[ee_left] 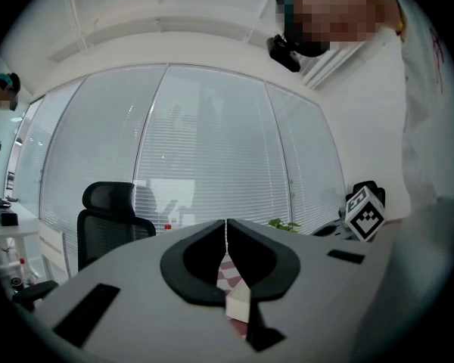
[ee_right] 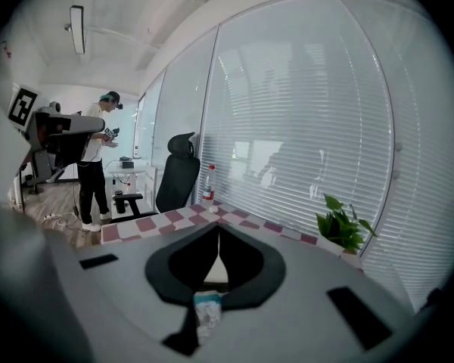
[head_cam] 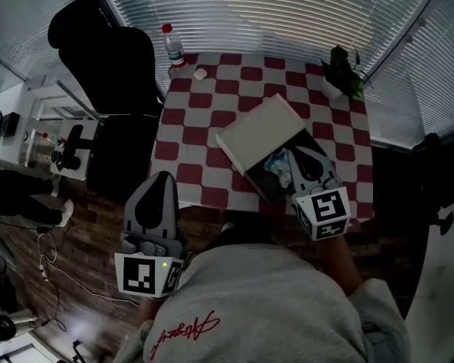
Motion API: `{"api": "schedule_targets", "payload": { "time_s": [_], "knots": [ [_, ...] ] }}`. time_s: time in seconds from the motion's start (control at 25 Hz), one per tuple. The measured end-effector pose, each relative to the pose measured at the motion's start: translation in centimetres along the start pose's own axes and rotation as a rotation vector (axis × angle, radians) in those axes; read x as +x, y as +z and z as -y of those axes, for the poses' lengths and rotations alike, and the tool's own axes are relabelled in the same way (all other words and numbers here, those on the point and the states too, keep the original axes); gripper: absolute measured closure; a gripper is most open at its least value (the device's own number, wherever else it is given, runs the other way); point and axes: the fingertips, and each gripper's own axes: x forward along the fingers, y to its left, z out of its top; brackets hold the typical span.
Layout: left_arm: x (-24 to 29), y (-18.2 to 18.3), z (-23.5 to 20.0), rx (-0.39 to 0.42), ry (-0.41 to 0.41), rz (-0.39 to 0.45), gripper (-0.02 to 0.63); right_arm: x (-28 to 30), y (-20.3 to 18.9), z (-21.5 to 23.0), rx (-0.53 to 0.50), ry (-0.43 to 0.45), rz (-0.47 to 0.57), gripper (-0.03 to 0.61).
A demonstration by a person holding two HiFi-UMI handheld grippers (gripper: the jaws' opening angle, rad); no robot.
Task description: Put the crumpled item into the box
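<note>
Pale crumpled item [ee_right: 206, 310], beneath closed right tongs [ee_right: 219, 231]

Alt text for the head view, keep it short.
An open box sits on a red-and-white checkered table, with a crumpled item inside it beside the right gripper. The left gripper hangs beyond the table's near left corner, over wooden floor.

One box [head_cam: 261, 131], one bottle [head_cam: 173, 45], one plant [head_cam: 344, 70].
</note>
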Motion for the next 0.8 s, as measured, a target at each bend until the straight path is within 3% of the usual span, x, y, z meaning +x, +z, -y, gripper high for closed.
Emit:
{"api": "schedule_targets", "payload": {
  "time_s": [0.8],
  "knots": [
    [0.3,0.3,0.0,0.008,-0.012,0.005,0.594,-2.0,3.6,-0.1,0.024,0.009,0.111,0.566]
  ]
}}
